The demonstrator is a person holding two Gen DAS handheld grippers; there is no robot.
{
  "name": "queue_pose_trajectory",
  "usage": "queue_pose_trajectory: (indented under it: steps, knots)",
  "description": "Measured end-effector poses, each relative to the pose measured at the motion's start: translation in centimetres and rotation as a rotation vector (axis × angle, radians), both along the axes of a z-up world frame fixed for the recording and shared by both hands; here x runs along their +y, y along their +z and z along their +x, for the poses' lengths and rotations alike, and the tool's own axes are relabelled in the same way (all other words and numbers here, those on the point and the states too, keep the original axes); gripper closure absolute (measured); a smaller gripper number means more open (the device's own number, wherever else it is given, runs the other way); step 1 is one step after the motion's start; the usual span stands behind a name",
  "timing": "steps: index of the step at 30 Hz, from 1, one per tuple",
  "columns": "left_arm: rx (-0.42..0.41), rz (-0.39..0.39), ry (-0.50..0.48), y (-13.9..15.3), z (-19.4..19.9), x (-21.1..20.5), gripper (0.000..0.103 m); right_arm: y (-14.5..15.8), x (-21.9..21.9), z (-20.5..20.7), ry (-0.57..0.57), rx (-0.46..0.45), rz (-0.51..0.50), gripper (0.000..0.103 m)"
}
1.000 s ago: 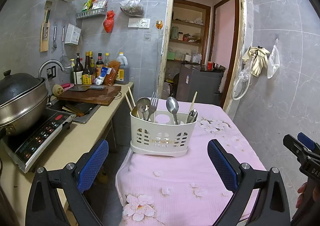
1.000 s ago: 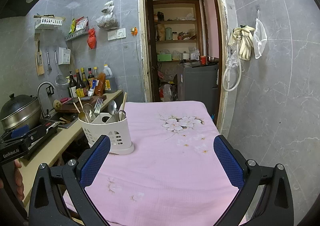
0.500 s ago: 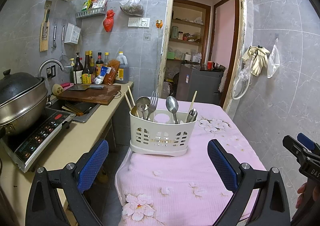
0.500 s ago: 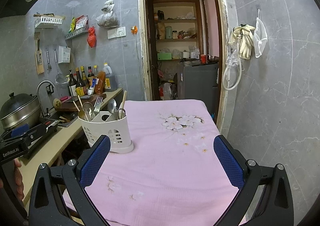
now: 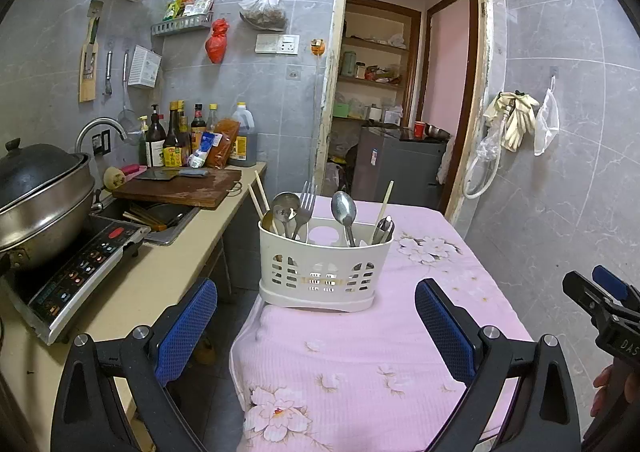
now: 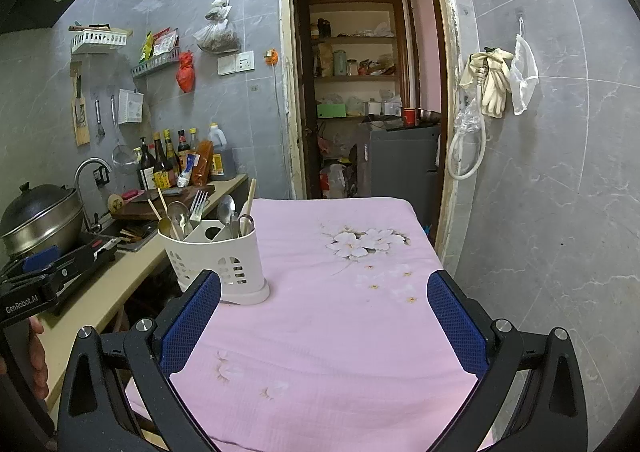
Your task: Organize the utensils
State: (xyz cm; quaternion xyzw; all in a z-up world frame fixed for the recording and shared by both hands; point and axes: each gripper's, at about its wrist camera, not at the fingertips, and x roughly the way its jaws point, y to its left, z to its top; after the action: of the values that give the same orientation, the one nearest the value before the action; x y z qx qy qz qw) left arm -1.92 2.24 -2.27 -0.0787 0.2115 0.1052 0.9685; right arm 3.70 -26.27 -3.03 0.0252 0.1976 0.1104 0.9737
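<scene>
A white slotted utensil caddy [image 5: 322, 264] [image 6: 218, 258] stands on the left part of the pink flowered tablecloth [image 5: 400, 336] [image 6: 344, 316]. It holds chopsticks [image 5: 260, 197], a ladle-like spoon [image 5: 285, 207], a fork [image 5: 306, 197], a spoon [image 5: 344, 208] and tongs [image 5: 383, 230], all upright. My left gripper [image 5: 316, 316] is open, just short of the caddy, with nothing between its blue pads. My right gripper [image 6: 324, 316] is open over bare cloth, the caddy off to its left.
Left of the table runs a counter [image 5: 156, 276] with an induction cooker [image 5: 76, 272], a lidded pot [image 5: 40, 191], a sink [image 5: 160, 215], a cutting board [image 5: 180, 187] and bottles [image 5: 176, 139]. A doorway [image 6: 360, 91] lies behind the table. A grey tiled wall [image 6: 560, 191] stands to the right.
Both grippers have drawn back slightly and tilted; the caddy sits a little higher and farther in both views. Nothing was taken hold of or let go.
</scene>
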Motion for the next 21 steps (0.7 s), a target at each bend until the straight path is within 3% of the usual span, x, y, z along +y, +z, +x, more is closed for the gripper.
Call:
queue_pose_trajectory:
  steps: [21]
  knots:
    - [0.001,-0.001,0.001,0.01,0.04,0.01,0.003,0.10,0.11,0.13,0.001,0.002,-0.001,0.002]
